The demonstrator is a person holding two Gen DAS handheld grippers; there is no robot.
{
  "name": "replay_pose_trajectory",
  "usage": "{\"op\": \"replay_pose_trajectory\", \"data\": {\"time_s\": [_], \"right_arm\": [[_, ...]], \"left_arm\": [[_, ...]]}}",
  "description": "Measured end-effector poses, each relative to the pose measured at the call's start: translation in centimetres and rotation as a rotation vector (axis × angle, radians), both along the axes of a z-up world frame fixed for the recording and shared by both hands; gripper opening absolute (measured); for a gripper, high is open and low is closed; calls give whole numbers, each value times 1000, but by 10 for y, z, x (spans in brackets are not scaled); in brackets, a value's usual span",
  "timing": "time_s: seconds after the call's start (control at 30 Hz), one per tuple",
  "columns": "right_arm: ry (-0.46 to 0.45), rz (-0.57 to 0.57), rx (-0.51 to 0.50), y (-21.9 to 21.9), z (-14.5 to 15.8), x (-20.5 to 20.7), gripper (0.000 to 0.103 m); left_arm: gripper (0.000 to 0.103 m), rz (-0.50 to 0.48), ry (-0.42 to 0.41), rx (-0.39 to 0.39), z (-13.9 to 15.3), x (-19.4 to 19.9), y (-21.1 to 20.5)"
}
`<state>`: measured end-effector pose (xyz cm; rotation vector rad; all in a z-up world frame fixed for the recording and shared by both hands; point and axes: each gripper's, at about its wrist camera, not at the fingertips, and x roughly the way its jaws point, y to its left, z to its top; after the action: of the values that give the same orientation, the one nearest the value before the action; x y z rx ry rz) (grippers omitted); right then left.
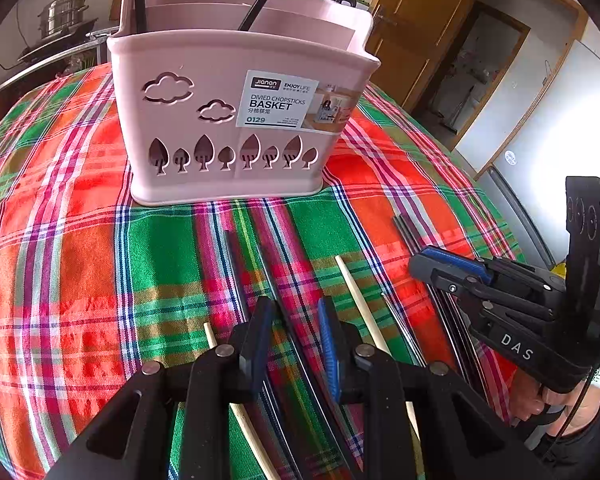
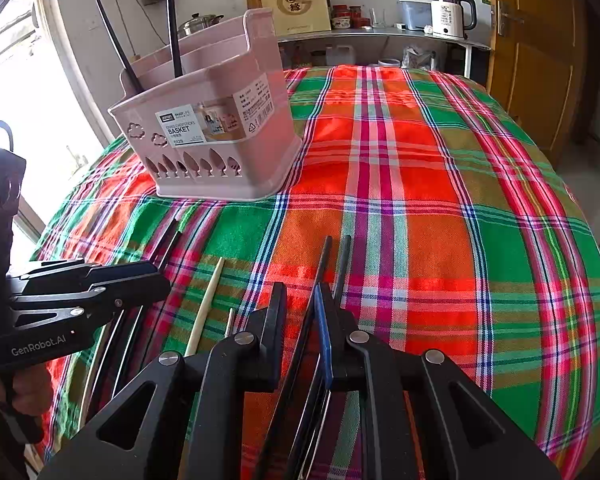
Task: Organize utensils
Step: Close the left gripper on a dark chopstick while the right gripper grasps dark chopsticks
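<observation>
Plaid cloth in red and green covers the tabletop [image 2: 420,184], and both tools hover over loose chopsticks. The left tool [image 1: 296,344] and the right tool [image 2: 302,320] stand narrowly parted, gripping nothing. Dark chopsticks [image 2: 326,264] lie lengthwise, tips toward the pink plastic chopstick basket [image 1: 228,120]. Pickup looks next: lower, straddle one, squeeze.

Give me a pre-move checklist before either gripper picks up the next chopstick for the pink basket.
1. Pink basket upright on the plaid cloth: ok.
2. Free room in basket compartments: ok; only two dark sticks stand inside.
3. Left gripper lined over a dark chopstick: ok.
4. Right gripper lined over dark chopsticks: ok.
5. Jaws gripping anything: cannot tell.
6. Grippers apart from each other: ok.
</observation>
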<state>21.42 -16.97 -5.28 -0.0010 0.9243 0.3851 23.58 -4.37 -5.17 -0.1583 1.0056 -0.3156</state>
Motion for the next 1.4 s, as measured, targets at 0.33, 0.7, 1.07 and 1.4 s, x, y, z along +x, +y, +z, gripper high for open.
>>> {"op": "replay_pose_trajectory", "data": {"time_s": [0.33,0.7,1.07,1.4], "right_arm": [[18,-5,-41,7,-1,9,15],[30,-13,-66,9,-1,15,7],[-34,6,-19,10,29,0,6],[-175,10,38,6,91,-24,6]], "left_arm": [[23,-14,1,76,-1,16,-20],[9,23,16,75,-2,20,-10],[8,27,-5,-2,24,7,10],[5,10,-143,-48,99,-22,21]]}}
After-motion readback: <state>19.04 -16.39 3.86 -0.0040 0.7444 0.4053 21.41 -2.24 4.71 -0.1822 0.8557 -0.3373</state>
